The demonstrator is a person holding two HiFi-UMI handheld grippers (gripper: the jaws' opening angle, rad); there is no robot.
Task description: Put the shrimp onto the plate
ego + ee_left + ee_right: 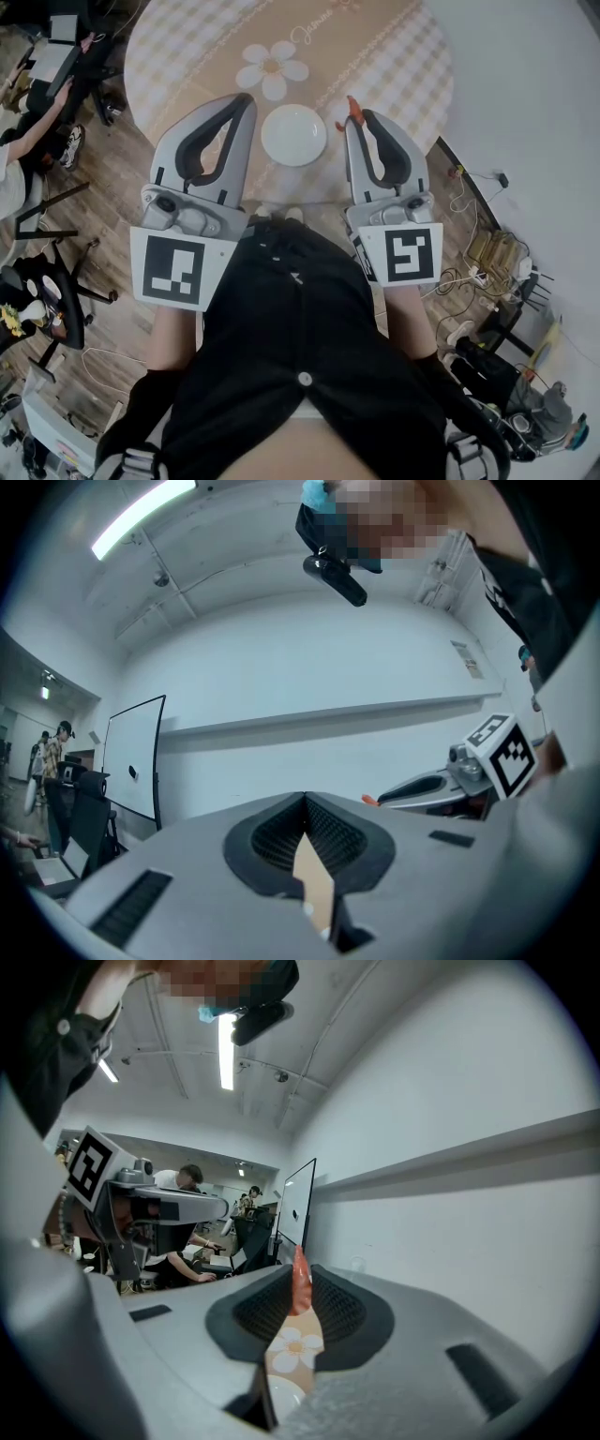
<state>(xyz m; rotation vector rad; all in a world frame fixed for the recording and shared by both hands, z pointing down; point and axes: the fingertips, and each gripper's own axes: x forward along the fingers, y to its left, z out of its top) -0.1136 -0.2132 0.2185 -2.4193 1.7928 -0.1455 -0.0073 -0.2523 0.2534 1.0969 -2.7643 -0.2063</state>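
Observation:
An orange shrimp [352, 110] is pinched at the tips of my right gripper [359, 118], held in the air to the right of the white plate [293, 135]. In the right gripper view the shrimp [300, 1283] stands upright between the shut jaws, with the flower cloth and the plate [284, 1392] showing through the gap below. My left gripper [243, 100] hangs to the left of the plate, jaws together with nothing between them. In the left gripper view the left gripper [305, 803] points up at a wall, and the right gripper [375, 800] shows at the right.
The round table [187, 47] has a beige checked cloth with a white daisy [272, 67] behind the plate. Chairs and a seated person [23, 141] are at the left. Cables and boxes [497, 253] lie on the floor at the right.

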